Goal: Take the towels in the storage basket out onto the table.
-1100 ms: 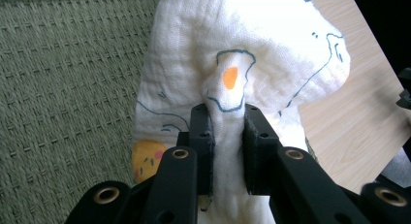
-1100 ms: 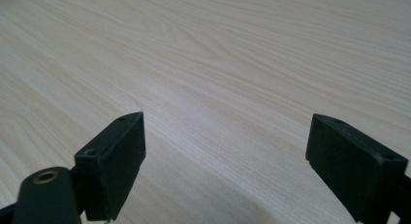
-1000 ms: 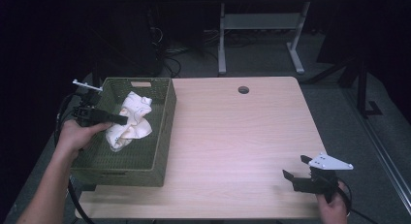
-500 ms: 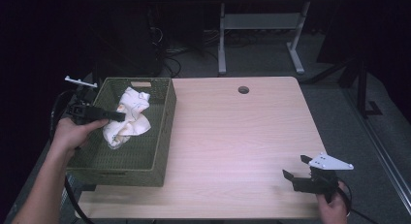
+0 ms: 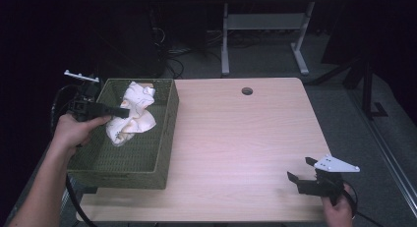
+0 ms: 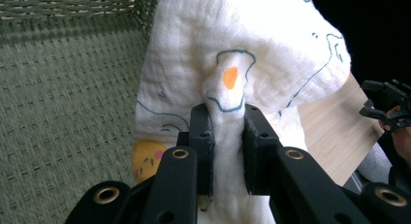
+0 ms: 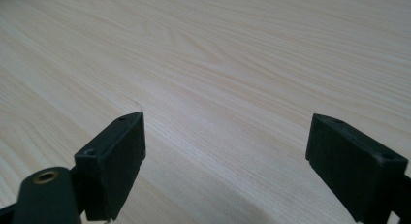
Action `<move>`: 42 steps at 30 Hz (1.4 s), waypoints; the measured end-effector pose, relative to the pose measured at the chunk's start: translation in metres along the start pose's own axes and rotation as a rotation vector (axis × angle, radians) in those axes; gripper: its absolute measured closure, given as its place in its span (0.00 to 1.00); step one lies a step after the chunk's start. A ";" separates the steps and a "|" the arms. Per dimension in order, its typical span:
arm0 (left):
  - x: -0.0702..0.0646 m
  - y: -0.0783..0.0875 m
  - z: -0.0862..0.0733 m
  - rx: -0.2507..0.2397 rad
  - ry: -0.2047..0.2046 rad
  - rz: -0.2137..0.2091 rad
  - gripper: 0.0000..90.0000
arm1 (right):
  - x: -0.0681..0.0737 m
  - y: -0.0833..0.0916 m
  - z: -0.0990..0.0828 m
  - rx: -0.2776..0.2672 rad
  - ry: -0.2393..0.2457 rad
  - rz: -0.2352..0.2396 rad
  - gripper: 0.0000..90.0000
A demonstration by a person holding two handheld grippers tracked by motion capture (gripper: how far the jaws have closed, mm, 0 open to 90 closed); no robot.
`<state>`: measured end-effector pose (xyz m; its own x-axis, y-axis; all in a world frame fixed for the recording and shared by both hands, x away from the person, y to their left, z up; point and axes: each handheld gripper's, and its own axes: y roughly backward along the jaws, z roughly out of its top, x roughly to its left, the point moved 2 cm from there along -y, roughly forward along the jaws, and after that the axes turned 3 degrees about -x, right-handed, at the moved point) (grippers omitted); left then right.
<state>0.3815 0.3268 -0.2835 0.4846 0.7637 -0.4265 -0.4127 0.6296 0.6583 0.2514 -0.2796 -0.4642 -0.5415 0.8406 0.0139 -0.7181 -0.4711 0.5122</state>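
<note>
Left gripper [image 6: 228,136] pinches the white printed muslin cloth [image 5: 132,114], raised partway inside the green woven basket [image 5: 147,165]; removal remains. Right gripper [image 7: 225,161]: jaws spread, idle.

The worktop [image 5: 255,138] is of light wood and has a small round hole [image 5: 247,91] near its far edge. Behind it the room is very dark. A grey floor [image 5: 334,84] lies around, with black cables [image 5: 187,65] and a white metal frame [image 5: 265,25] far behind.
</note>
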 end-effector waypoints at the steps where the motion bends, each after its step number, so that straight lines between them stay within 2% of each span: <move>1: 0.000 0.000 0.000 0.000 0.000 0.000 0.85 | 0.000 0.000 0.000 0.000 0.001 -0.001 0.15; 8: -0.011 -0.004 0.006 -0.002 -0.018 -0.022 0.85 | 0.000 0.000 0.001 -0.002 0.003 -0.004 0.15; 20: -0.038 -0.017 0.019 0.011 -0.071 -0.062 0.85 | -0.001 0.002 0.001 -0.008 0.000 -0.003 0.15; 34: -0.064 -0.045 0.029 0.044 -0.117 -0.107 0.85 | -0.003 0.005 0.001 -0.017 -0.009 -0.015 0.15; 42: -0.077 -0.061 0.032 0.061 -0.127 -0.124 0.85 | -0.003 0.006 0.001 -0.018 -0.008 -0.015 0.15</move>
<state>0.3938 0.2253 -0.2711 0.6241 0.6542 -0.4272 -0.2984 0.7049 0.6435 0.2496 -0.2848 -0.4601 -0.5272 0.8496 0.0131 -0.7339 -0.4631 0.4969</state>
